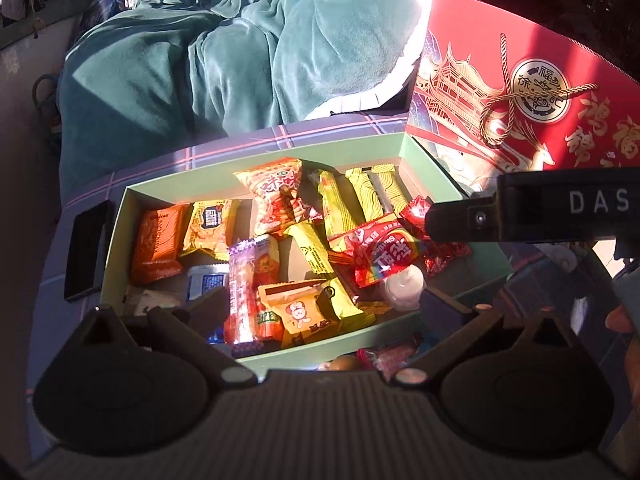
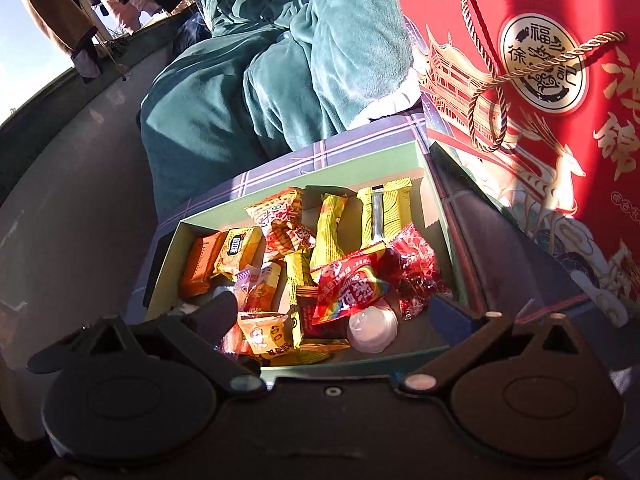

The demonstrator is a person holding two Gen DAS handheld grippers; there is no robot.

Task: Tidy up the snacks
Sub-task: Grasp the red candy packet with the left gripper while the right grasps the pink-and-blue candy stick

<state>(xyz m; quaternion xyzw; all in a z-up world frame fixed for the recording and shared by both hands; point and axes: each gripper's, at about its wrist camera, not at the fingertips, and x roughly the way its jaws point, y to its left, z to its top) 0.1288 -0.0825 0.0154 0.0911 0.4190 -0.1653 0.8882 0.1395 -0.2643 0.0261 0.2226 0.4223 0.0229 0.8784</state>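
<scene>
A plaid purple-blue cloth [image 1: 224, 148] covered the surface, which lay in strong sunlight with hard shadows. Behind it sat a person in a teal plush robe [image 1: 224, 60], and at the far left of the right wrist view a bright window [image 2: 24, 60] showed beyond hanging clothes. To the right stood a large red gift bag [image 2: 532, 92] printed with gold pavilions and a deer, its gold rope handle [image 2: 492, 88] draped down the front.

A pale green box [image 1: 132, 200] rested open on the cloth, just left of the bag, and the snacks lay heaped inside it. Among them were an orange packet [image 1: 154, 248] against the left wall, a red-and-yellow triangular pack [image 1: 276, 192] near the back, yellow bars [image 1: 376, 192] at the back right, a red rainbow-striped candy pack [image 1: 384, 256], a purple wrapper [image 1: 244, 280] and a small white cup [image 1: 402, 286] near the front wall. A black phone [image 1: 88, 248] lay on the cloth touching the box's left side. A few wrapped sweets [image 1: 384, 358] sat outside the front wall.

The left gripper [image 1: 320, 304] hovered over the box's near end, jaws spread wide and holding nothing. The right gripper [image 2: 336, 312] hung over the same end, likewise spread and empty; in the left wrist view its black body [image 1: 560, 208] reached in from the right above the box's right corner.
</scene>
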